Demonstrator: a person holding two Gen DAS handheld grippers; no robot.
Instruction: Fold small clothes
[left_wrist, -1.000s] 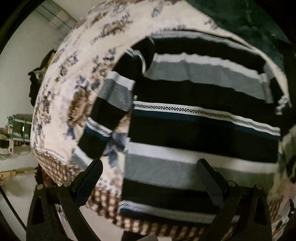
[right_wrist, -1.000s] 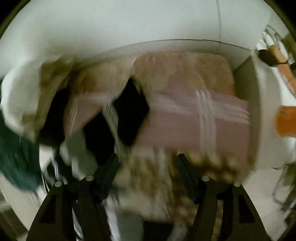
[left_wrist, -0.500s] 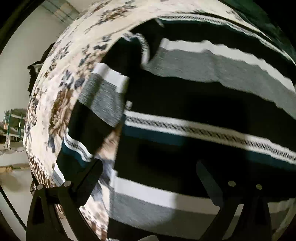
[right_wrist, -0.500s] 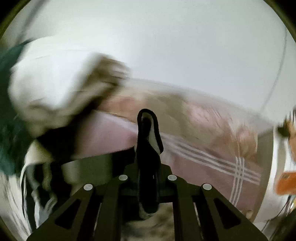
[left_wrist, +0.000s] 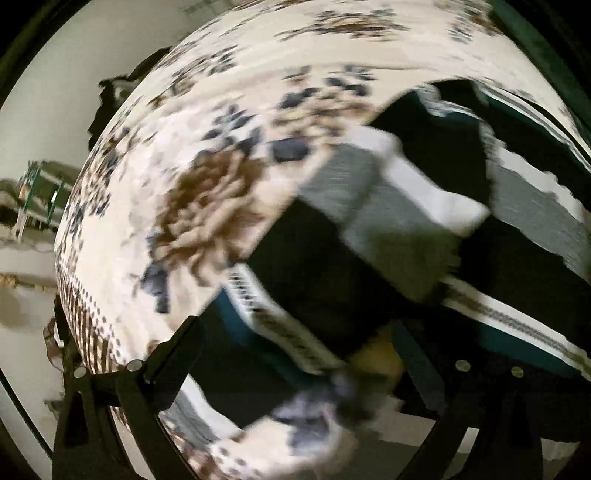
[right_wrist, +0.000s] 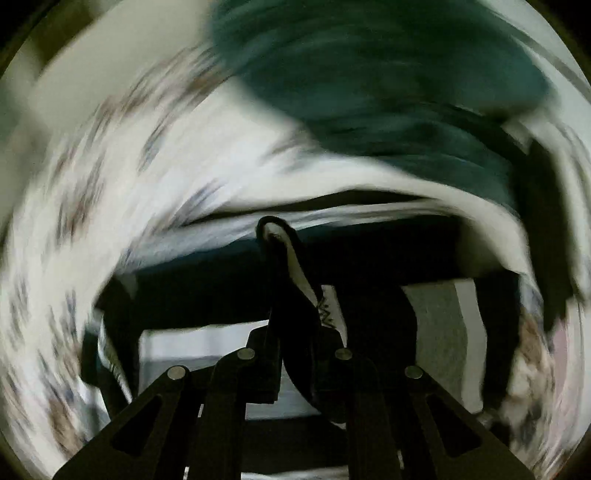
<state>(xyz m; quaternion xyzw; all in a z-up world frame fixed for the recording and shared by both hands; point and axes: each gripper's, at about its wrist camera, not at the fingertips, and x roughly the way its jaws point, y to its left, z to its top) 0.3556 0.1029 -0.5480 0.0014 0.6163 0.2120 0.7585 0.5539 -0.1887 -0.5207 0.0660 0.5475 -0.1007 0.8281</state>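
A black, grey and white striped sweater (left_wrist: 517, 229) lies on a floral blanket (left_wrist: 207, 206). Its left sleeve (left_wrist: 369, 229) lies slanted across the middle of the left wrist view. My left gripper (left_wrist: 303, 354) is open, its fingers low over the sleeve's lower end, holding nothing. My right gripper (right_wrist: 299, 354) is shut on a fold of the sweater (right_wrist: 291, 280), a black and white edge that stands up between its fingers. The sweater body (right_wrist: 436, 332) spreads below it. The right wrist view is badly blurred.
The floral blanket also shows in the right wrist view (right_wrist: 122, 177), covering a bed. A dark teal garment (right_wrist: 388, 92) lies on it beyond the sweater. The bed's left edge drops to a pale floor (left_wrist: 26, 317), with a dark object (left_wrist: 110, 96) near the wall.
My right gripper closed on a fold of the sweater and swung it back over the garment. My left gripper moved left and closer, from the sweater body to the sleeve, staying open.
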